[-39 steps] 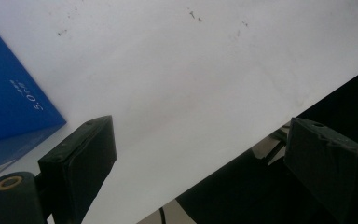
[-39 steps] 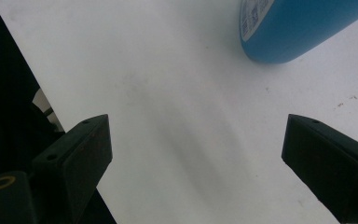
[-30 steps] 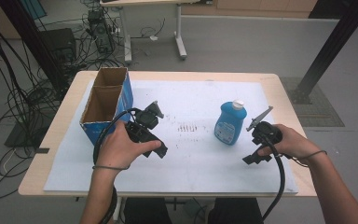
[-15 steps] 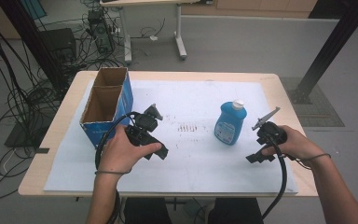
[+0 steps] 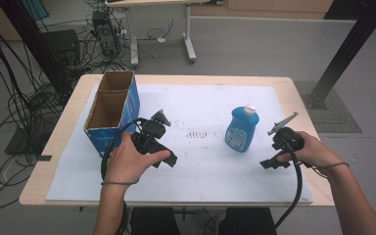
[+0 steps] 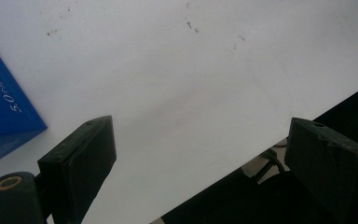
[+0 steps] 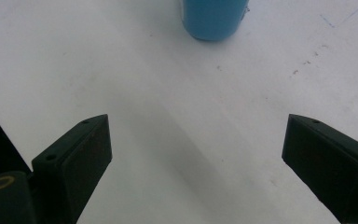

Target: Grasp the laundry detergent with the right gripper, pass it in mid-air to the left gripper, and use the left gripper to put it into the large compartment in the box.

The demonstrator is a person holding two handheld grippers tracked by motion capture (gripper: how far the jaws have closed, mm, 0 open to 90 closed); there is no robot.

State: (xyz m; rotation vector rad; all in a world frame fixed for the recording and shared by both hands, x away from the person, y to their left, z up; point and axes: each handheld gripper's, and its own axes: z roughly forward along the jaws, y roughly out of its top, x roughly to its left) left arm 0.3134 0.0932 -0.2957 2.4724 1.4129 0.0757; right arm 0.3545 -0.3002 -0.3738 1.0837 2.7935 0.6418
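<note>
A blue bottle (image 5: 241, 129) with a white cap stands upright on the white sheet (image 5: 205, 103), right of the middle. Its base (image 7: 214, 18) is at the top of the right gripper view. My right gripper (image 5: 271, 162) (image 7: 198, 119) sits to the bottle's right, apart from it, open wide over bare sheet. My left gripper (image 5: 169, 159) (image 6: 200, 123) is held left of the middle, beside the cardboard box (image 5: 112, 110). It is also open wide with nothing between its jaws.
The box has blue sides (image 6: 2, 102) and an open top with two compartments, and it stands at the sheet's left. Cables trail from both grippers over the table's near edge (image 5: 176, 203). A black post (image 5: 342, 54) rises beyond the far right corner.
My right hand has drifted a little to the right, away from the bottle. The left hand has shifted slightly toward the near edge. Bottle and box have not moved.
</note>
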